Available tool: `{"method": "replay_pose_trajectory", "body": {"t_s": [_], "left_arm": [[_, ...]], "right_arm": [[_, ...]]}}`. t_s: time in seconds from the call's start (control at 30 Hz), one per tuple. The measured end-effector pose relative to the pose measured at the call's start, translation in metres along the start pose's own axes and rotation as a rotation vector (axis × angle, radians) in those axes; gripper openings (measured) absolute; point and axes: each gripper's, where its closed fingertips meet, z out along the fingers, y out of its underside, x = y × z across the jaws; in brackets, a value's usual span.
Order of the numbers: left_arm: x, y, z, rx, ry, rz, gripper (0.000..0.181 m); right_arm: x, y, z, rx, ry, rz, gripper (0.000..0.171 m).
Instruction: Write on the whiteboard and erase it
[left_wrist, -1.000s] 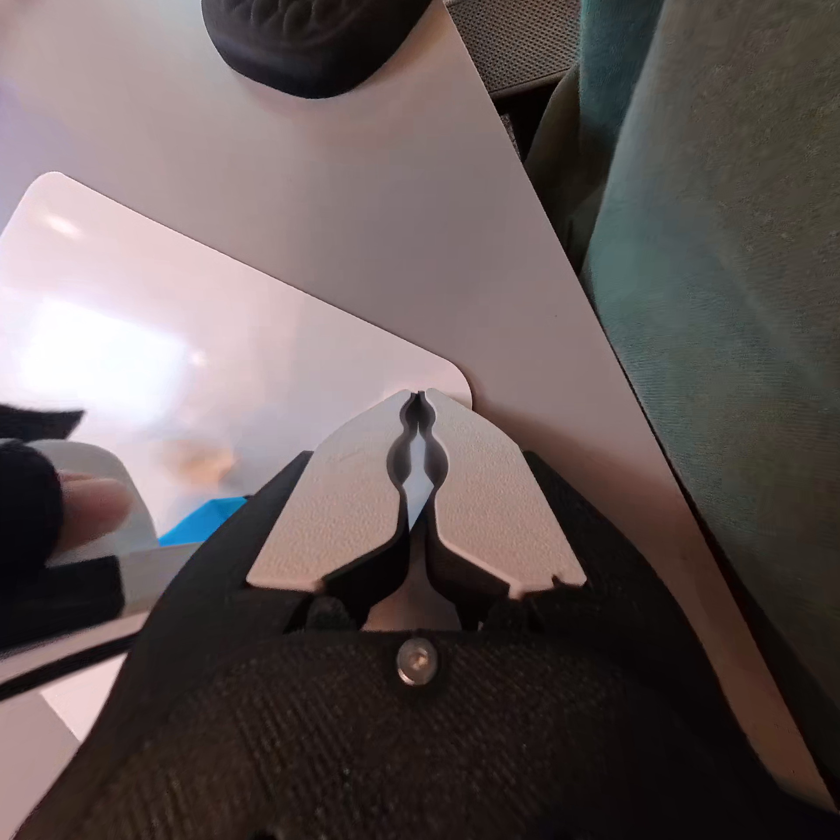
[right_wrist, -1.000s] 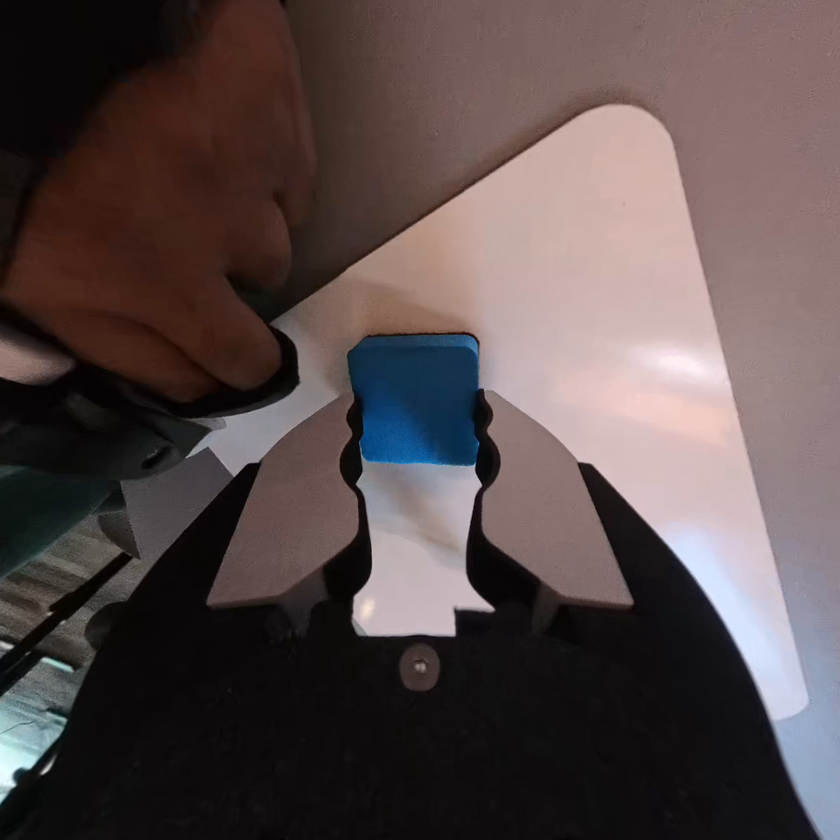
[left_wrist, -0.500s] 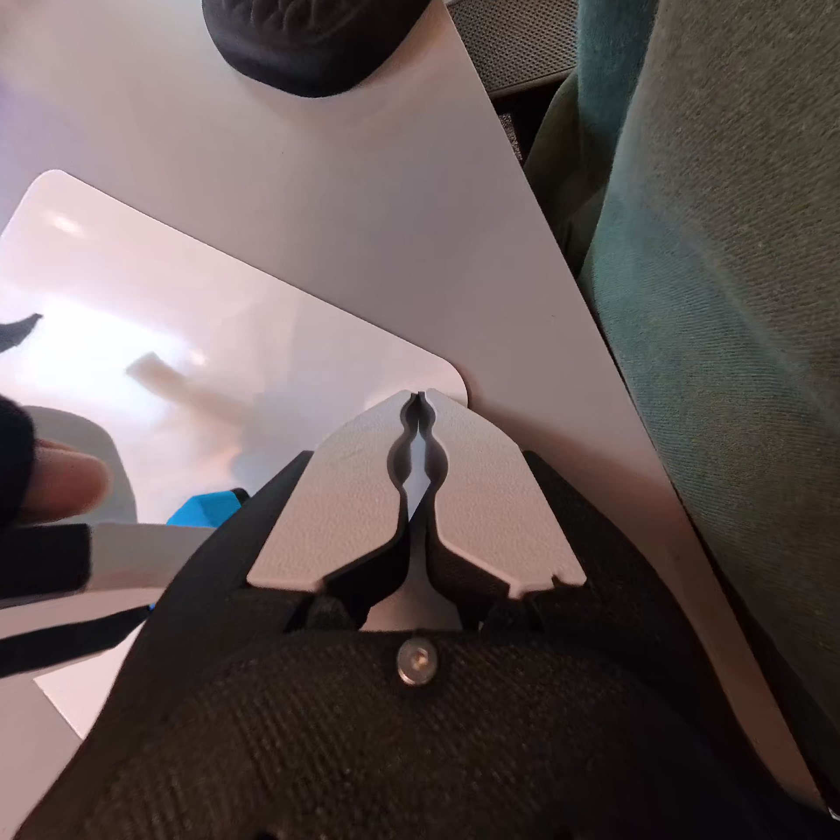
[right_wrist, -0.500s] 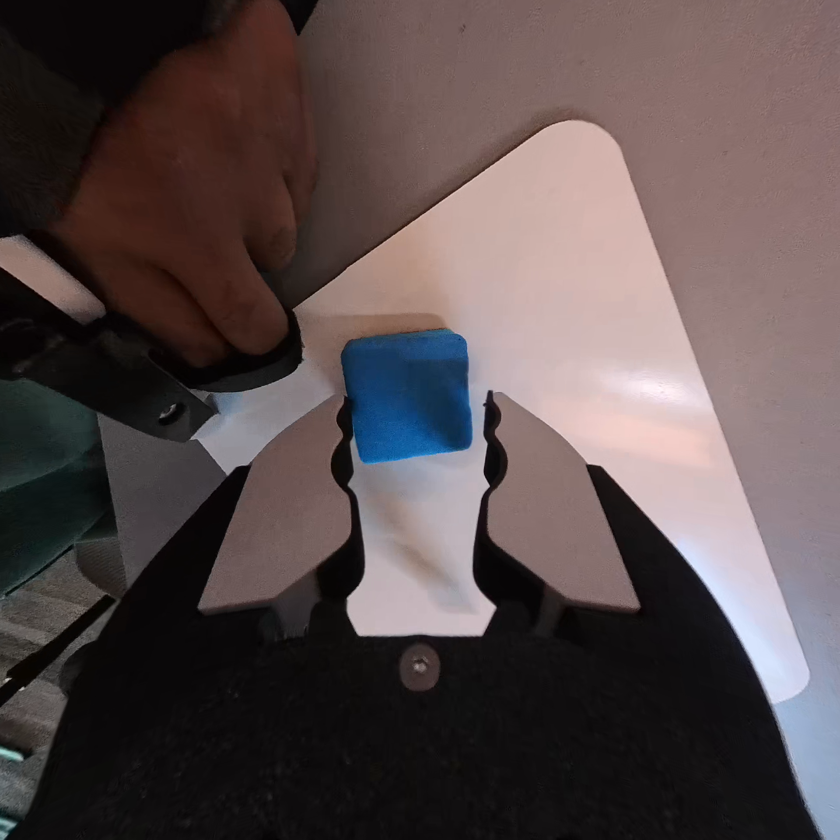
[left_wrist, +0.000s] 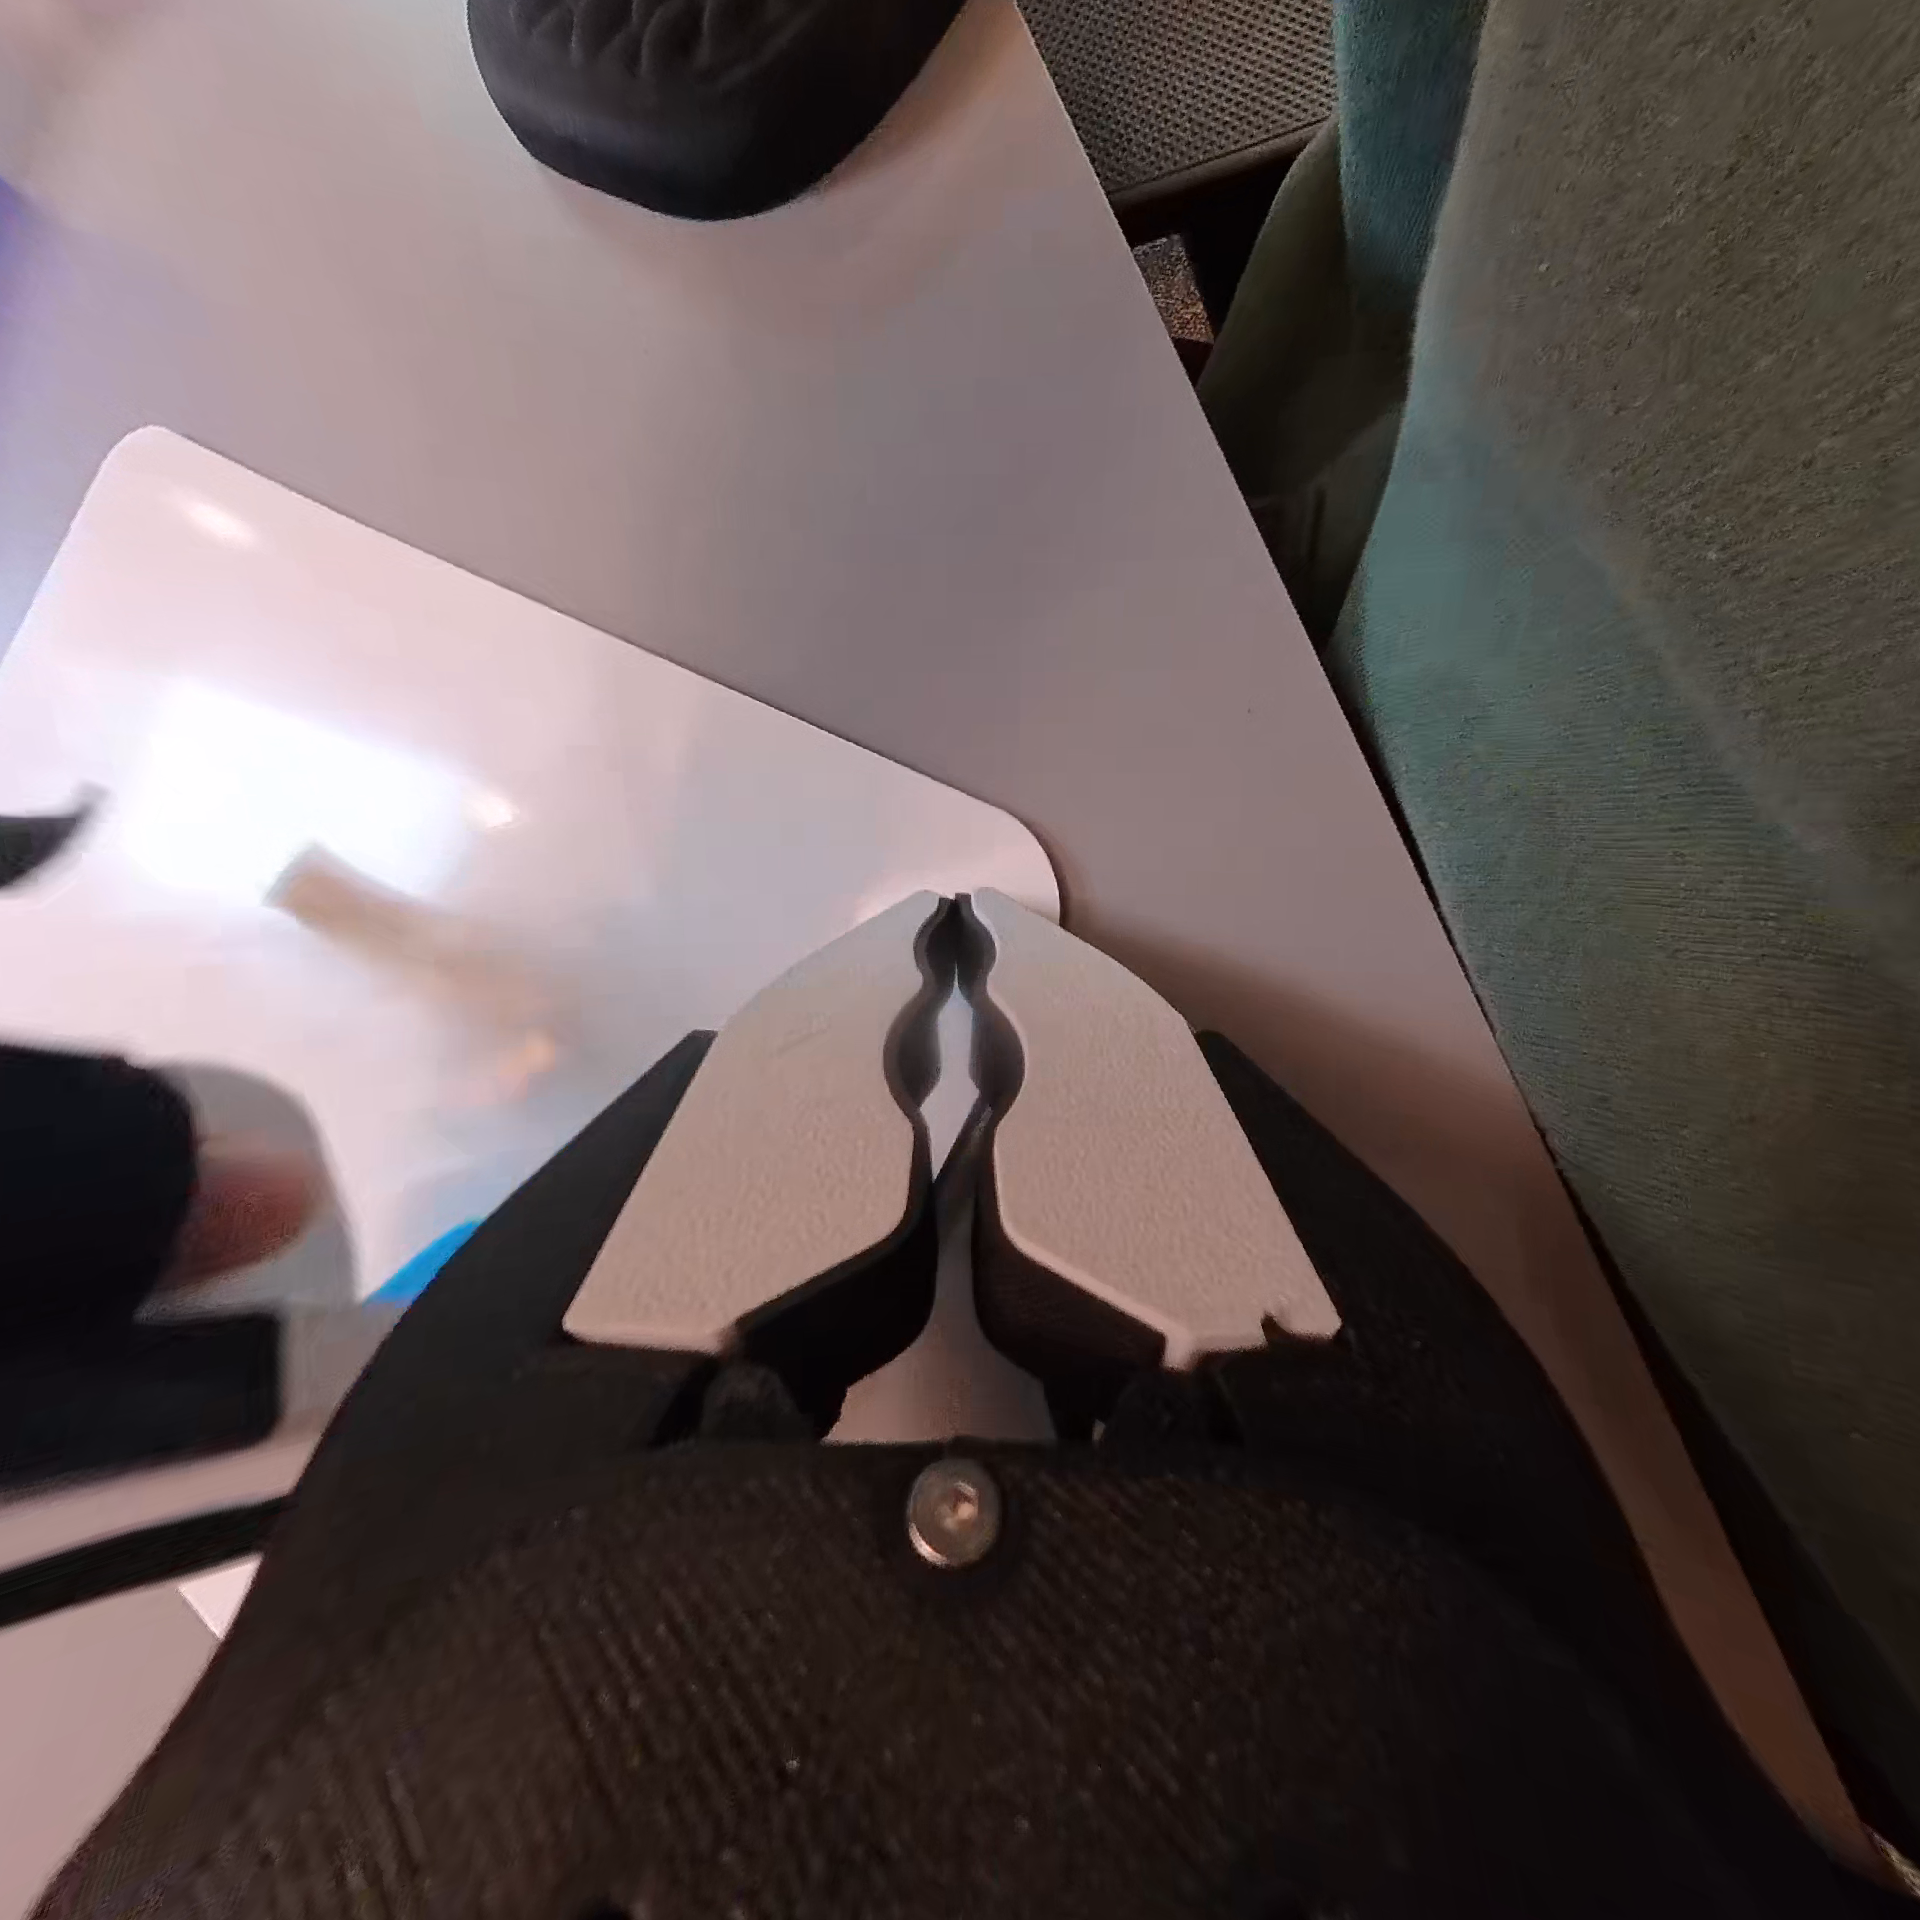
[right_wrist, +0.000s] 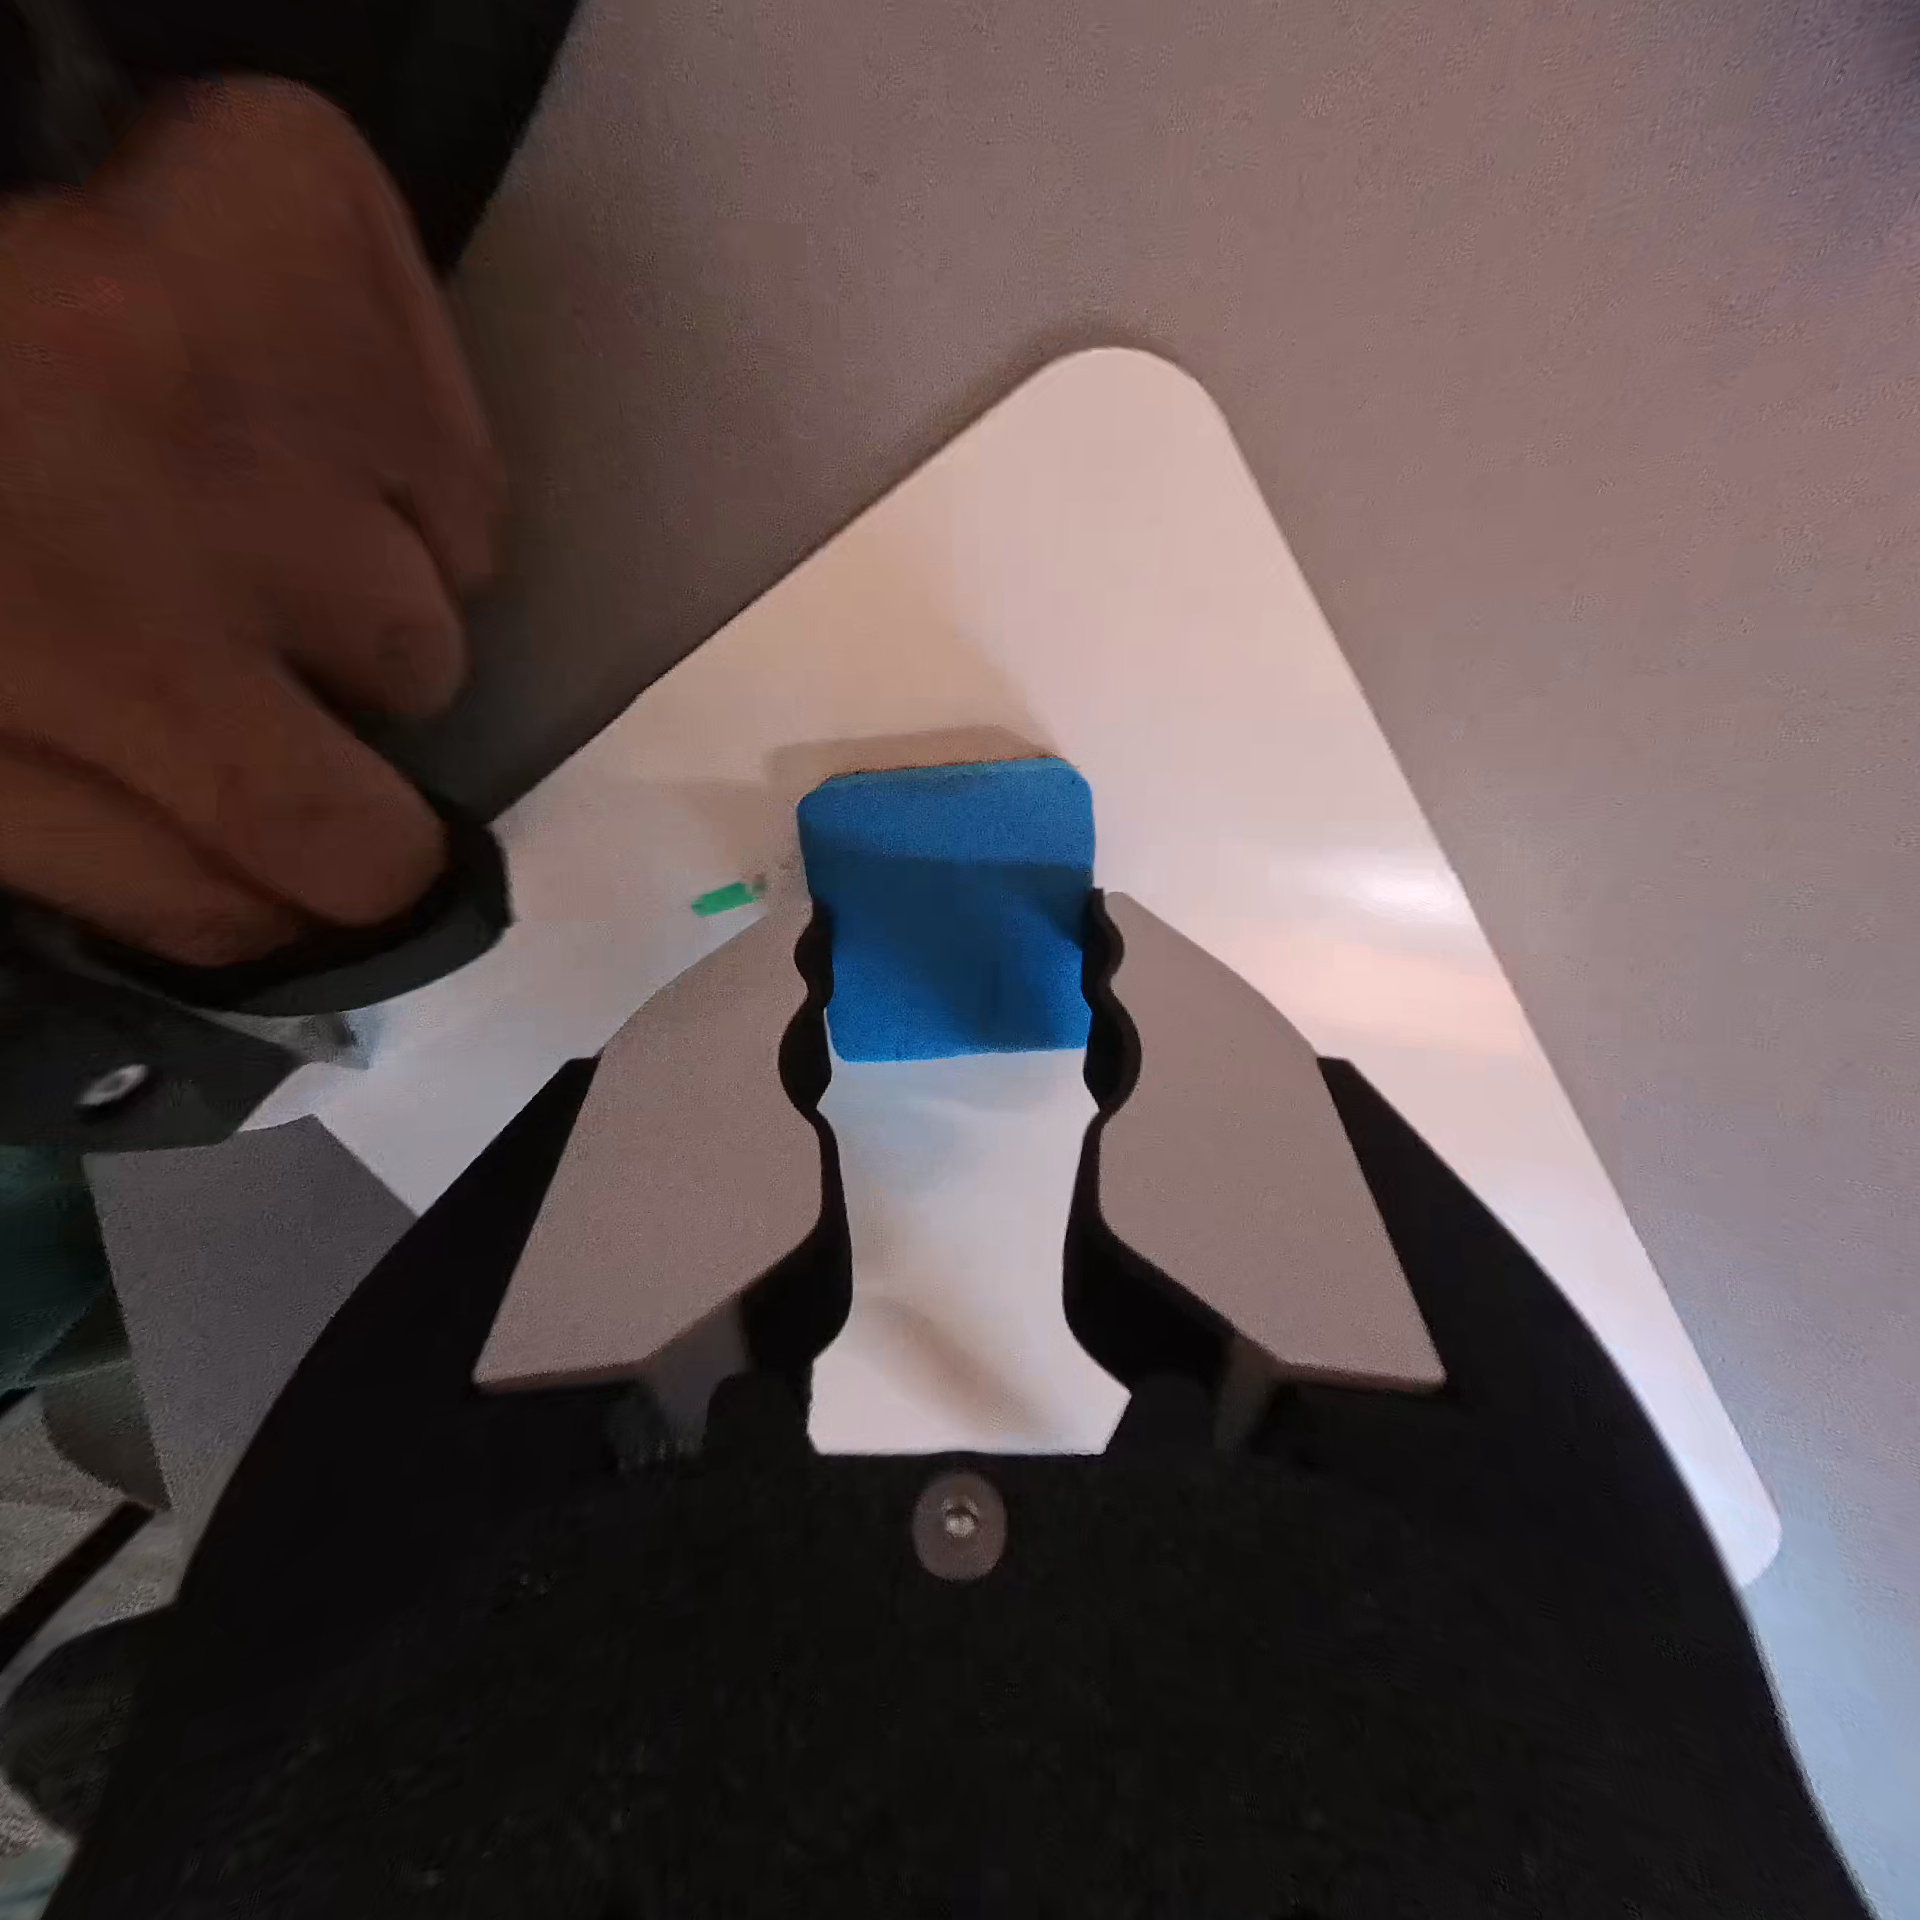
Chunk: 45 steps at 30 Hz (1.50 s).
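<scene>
A white whiteboard (right_wrist: 1195, 644) lies flat on a grey table (right_wrist: 1351, 208). My right gripper (right_wrist: 956, 914) is shut on a blue eraser (right_wrist: 945, 894) that rests on the board. A short green mark (right_wrist: 722, 899) shows on the board just left of the eraser. My left gripper (left_wrist: 956, 906) is shut and holds nothing, its tips over the board's corner (left_wrist: 997, 842). In the left wrist view the right gripper (left_wrist: 239, 1195) is a blur at the left edge, and a bit of the eraser (left_wrist: 436, 1257) peeks out beside it.
A person's hand (right_wrist: 208, 520) holds the left gripper at the left of the right wrist view. A black padded object (left_wrist: 707, 94) lies at the far end of the table. The table edge (left_wrist: 1299, 623) runs along teal fabric (left_wrist: 1662, 831).
The right gripper's fingers had loosened off the eraser half a second ago and now press its sides again. The eraser has shifted, and a green mark shows beside it. The left gripper stays put.
</scene>
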Motion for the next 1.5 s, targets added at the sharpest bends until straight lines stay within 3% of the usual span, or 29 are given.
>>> {"method": "replay_pose_trajectory", "body": {"t_s": [0.1, 0.23, 0.37, 0.53, 0.67, 0.77, 0.83, 0.97, 1.03, 1.17, 1.23, 1.3, 1.4, 1.5], "left_arm": [[0.000, 0.001, -0.001, 0.006, -0.003, -0.007, 0.001], [0.000, 0.001, -0.001, 0.012, 0.000, -0.002, 0.001], [0.000, 0.002, -0.002, 0.013, -0.017, 0.005, 0.000], [0.000, 0.002, -0.002, 0.016, -0.029, 0.015, 0.001], [0.000, 0.002, -0.002, 0.016, -0.029, 0.013, 0.001], [0.000, 0.002, -0.002, 0.016, -0.025, 0.013, 0.001], [0.000, 0.002, -0.002, 0.021, -0.016, 0.002, 0.001], [0.001, 0.001, -0.002, 0.028, -0.006, -0.006, 0.000], [0.001, 0.001, -0.002, 0.026, -0.005, -0.013, 0.000], [0.000, 0.002, -0.002, 0.025, -0.009, -0.016, 0.001], [0.000, 0.002, -0.002, 0.027, -0.004, -0.016, 0.001], [0.000, 0.002, -0.002, 0.029, 0.000, -0.017, 0.000], [0.000, 0.001, -0.001, 0.032, 0.003, -0.018, 0.000], [0.000, 0.001, -0.001, 0.032, -0.001, -0.016, 0.001]], "right_arm": [[-0.033, 0.014, -0.001, -0.036, -0.064, -0.070, 0.047], [0.005, 0.019, -0.005, -0.050, 0.019, 0.038, 0.047], [-0.044, 0.011, 0.001, -0.068, -0.044, -0.098, 0.047], [-0.001, 0.013, -0.002, -0.070, 0.038, 0.008, 0.047], [-0.046, 0.017, 0.000, -0.068, -0.032, -0.064, 0.047], [0.004, 0.029, -0.007, -0.077, 0.057, 0.096, 0.047], [0.033, 0.008, -0.004, 0.002, 0.100, 0.144, 0.047], [-0.004, -0.035, 0.010, 0.040, 0.028, 0.027, 0.047], [0.002, -0.028, 0.007, 0.027, 0.004, 0.056, 0.047], [0.094, 0.023, -0.011, 0.030, 0.135, 0.341, 0.047], [0.112, 0.031, -0.014, 0.076, 0.138, 0.444, 0.047], [0.097, 0.016, -0.010, 0.077, 0.154, 0.368, 0.047], [0.040, -0.025, 0.004, 0.089, 0.090, 0.189, 0.047], [0.035, -0.010, 0.000, 0.059, 0.124, 0.168, 0.048]]}}
